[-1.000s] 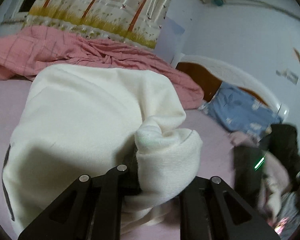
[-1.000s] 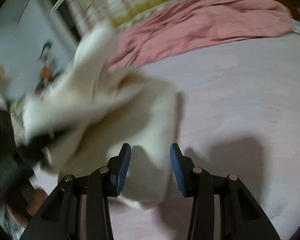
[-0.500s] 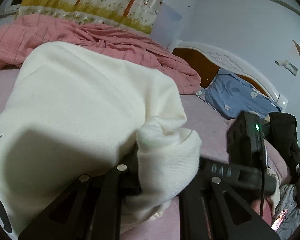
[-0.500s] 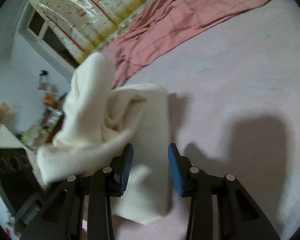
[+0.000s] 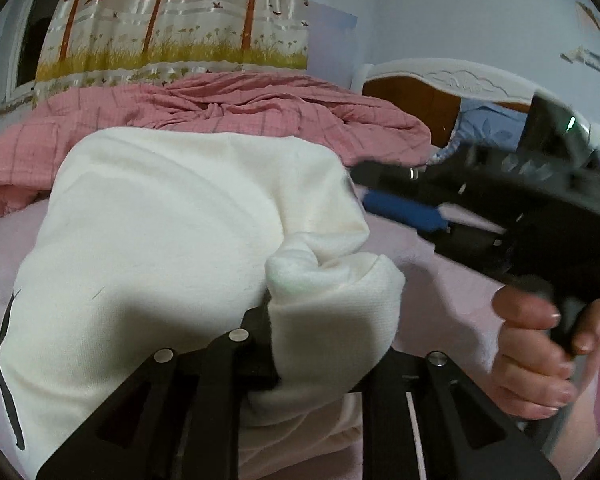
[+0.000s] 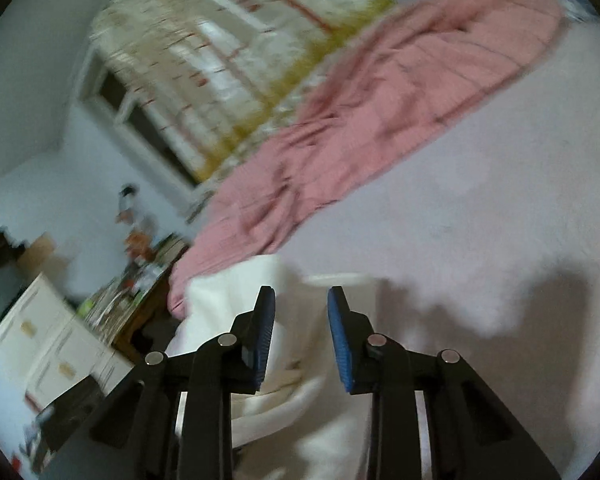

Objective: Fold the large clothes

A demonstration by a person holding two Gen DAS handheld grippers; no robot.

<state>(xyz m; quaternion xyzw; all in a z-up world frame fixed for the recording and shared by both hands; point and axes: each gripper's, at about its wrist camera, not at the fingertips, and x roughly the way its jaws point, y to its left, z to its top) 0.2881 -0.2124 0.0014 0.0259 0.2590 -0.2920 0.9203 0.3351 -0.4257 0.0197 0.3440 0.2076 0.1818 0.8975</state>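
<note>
A large cream garment [image 5: 172,232] lies bunched on the pale pink bed sheet [image 5: 4,248]. My left gripper [image 5: 324,344] grips a thick rolled fold of it; its jaws are opening, with the cloth still wedged between them and hiding the fingertips. In the left wrist view a hand [image 5: 536,360] holds my right gripper [image 5: 384,190] just right of the garment's edge, one blue pad [image 5: 404,210] showing. In the right wrist view my right gripper [image 6: 300,320] hovers over the cream garment [image 6: 300,420], jaws closing, blue pads apart with nothing pinched.
A rumpled pink blanket [image 5: 240,108] lies along the bed's far side below a tree-print curtain [image 5: 172,20]. A white headboard [image 5: 440,80] and blue pillow [image 5: 488,124] are at right. White drawers [image 6: 48,344] and a cluttered desk [image 6: 140,280] stand beside the bed.
The right gripper and its hand have swung in from the right, close to the garment's edge. Its pads have drawn nearer together. The garment now sits lower in the right wrist view.
</note>
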